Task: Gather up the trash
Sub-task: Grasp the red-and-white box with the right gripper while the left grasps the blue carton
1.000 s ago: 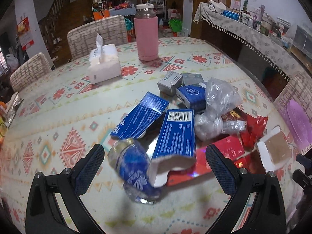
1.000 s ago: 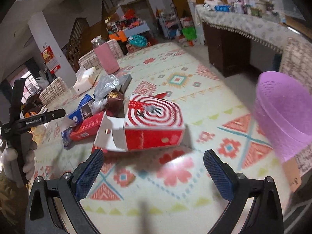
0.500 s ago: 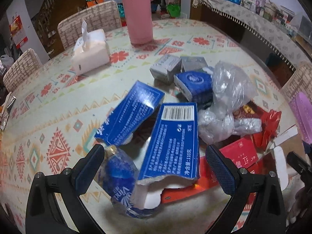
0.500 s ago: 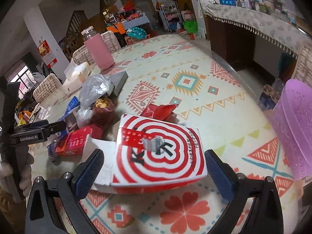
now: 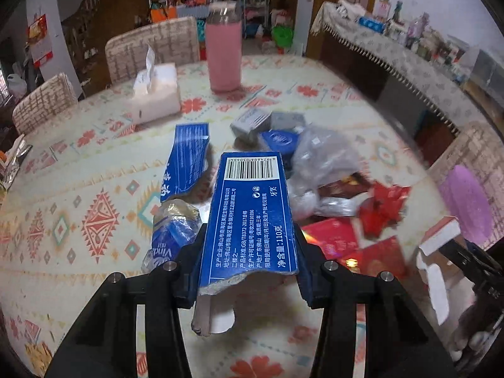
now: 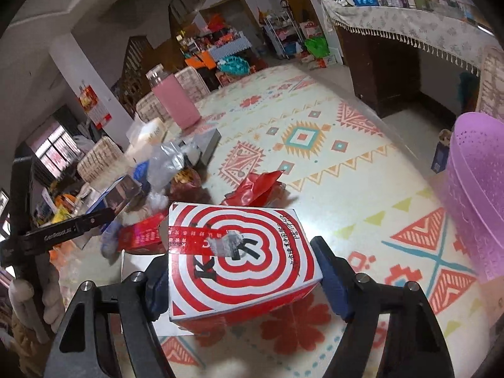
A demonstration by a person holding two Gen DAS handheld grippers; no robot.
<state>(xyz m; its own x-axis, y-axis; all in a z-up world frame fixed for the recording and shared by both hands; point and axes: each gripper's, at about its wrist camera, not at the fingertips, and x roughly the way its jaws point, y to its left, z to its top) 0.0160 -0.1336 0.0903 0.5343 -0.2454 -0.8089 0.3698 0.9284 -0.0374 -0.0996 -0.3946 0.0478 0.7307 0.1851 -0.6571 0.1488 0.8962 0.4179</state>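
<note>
Left tool (image 5: 249, 271) is closing on the long blue cardboard toothpaste box (image 5: 252, 217), pads against both long sides near its torn open end; the box sits in the trash pile towards the near edge of the desk (image 5: 78, 220). Right tool (image 6: 239, 280) is closing round the red-and-white swirl-printed carton (image 6: 239, 252), which lies near the desk's right edge. The left pad touches it; the right pad looks just clear.

Risks:
- Blue box is gripped at its ripped, hollow end. It could crush and slip out when lifted.
- The crumpled blue-labelled plastic water bottle (image 5: 171, 233) lies touching the left finger (image 5: 189, 267). It may get dragged or rolled off the near edge.
- Red carton is wide for the jaws and open-flapped at the side. An off-centre pinch could let it twist out.
- The lilac perforated plastic basket (image 6: 472, 195) stands past the right edge. With both tools loaded, they could collide on the way over.
</note>
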